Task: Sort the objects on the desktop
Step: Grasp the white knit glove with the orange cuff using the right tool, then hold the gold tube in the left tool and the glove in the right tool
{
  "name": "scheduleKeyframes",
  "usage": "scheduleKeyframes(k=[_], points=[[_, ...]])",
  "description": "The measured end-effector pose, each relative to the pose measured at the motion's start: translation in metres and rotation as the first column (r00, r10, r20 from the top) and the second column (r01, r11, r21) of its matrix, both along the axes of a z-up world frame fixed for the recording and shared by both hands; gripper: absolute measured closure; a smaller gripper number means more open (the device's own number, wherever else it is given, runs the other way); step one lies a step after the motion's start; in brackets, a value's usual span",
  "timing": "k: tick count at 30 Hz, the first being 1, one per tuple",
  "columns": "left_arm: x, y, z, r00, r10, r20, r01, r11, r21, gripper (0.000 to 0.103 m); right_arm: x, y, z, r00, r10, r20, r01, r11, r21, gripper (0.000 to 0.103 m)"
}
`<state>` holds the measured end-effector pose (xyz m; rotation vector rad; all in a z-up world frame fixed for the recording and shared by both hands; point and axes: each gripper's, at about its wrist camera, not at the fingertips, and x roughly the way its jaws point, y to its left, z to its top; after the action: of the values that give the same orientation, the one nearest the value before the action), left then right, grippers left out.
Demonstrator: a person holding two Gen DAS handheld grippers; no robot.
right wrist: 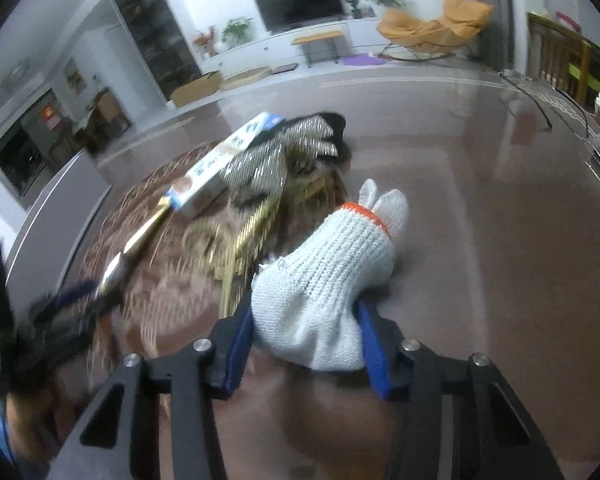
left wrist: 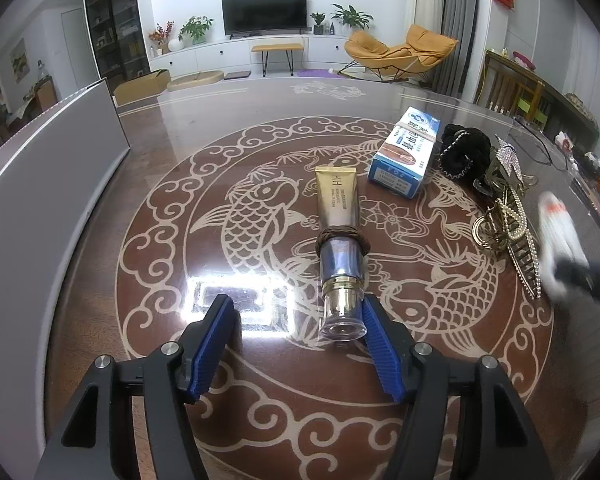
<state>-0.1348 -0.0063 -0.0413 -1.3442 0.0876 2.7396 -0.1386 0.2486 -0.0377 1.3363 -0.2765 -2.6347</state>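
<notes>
Sorting barely started, we judge. Left gripper half open and holding nothing; tube lies by its right finger, cap just inside. Box, scrunchie and clips lie loose together. Right gripper clamped on glove, beside the clips.

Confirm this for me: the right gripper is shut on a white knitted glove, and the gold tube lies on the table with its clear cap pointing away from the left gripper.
One thing is wrong: the gold tube lies on the table with its clear cap pointing toward the left gripper, just beside its right finger, as the left wrist view shows. The rest stands: in the right wrist view the right gripper is shut on the white knitted glove.
</notes>
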Motion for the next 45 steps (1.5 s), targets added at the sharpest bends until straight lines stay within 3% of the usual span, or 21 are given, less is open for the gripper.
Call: scheduleKeyframes(k=[9,10,11,13,17,22,31,36,45], points=[[0.001,0.002,0.000,1.000,-0.006,0.003,0.006,1.000,0.000,0.034,0.113,0.020,0.001,0.997,0.069,-0.026,-0.065,0.992,0.103,0.051],[0.001,0.002,0.000,1.000,-0.006,0.003,0.006,1.000,0.000,0.034,0.122,0.019,0.001,0.998,0.058,-0.034,-0.054,0.991,0.119,0.043],[0.001,0.002,0.000,1.000,-0.006,0.003,0.006,1.000,0.001,0.034,0.126,0.017,0.000,0.998,0.046,-0.034,-0.041,0.991,0.128,0.026],[0.001,0.002,0.000,1.000,-0.006,0.003,0.006,1.000,0.001,0.034,0.126,0.010,-0.002,0.999,0.027,-0.035,-0.022,0.990,0.138,0.009],[0.001,0.002,-0.001,1.000,-0.007,0.007,0.007,1.000,-0.001,0.028,0.109,-0.007,-0.009,1.000,0.011,-0.008,-0.010,0.981,0.192,0.008],[0.001,0.002,0.000,1.000,-0.007,0.008,0.007,1.000,-0.001,0.027,0.099,-0.012,-0.017,1.000,-0.009,-0.007,0.010,0.968,0.251,0.006],[0.001,0.002,0.000,1.000,-0.008,0.009,0.008,1.000,0.001,0.026,0.096,-0.011,-0.021,1.000,-0.013,0.002,0.012,0.968,0.251,0.000],[0.000,0.006,-0.002,1.000,-0.019,0.023,0.019,1.000,-0.001,0.014,0.096,-0.009,-0.019,0.999,-0.036,0.000,0.035,0.968,0.250,0.000],[-0.001,0.007,-0.004,0.999,-0.012,0.033,0.012,1.000,-0.007,0.009,0.096,-0.006,-0.019,0.998,-0.059,0.000,0.057,0.966,0.253,0.000]])
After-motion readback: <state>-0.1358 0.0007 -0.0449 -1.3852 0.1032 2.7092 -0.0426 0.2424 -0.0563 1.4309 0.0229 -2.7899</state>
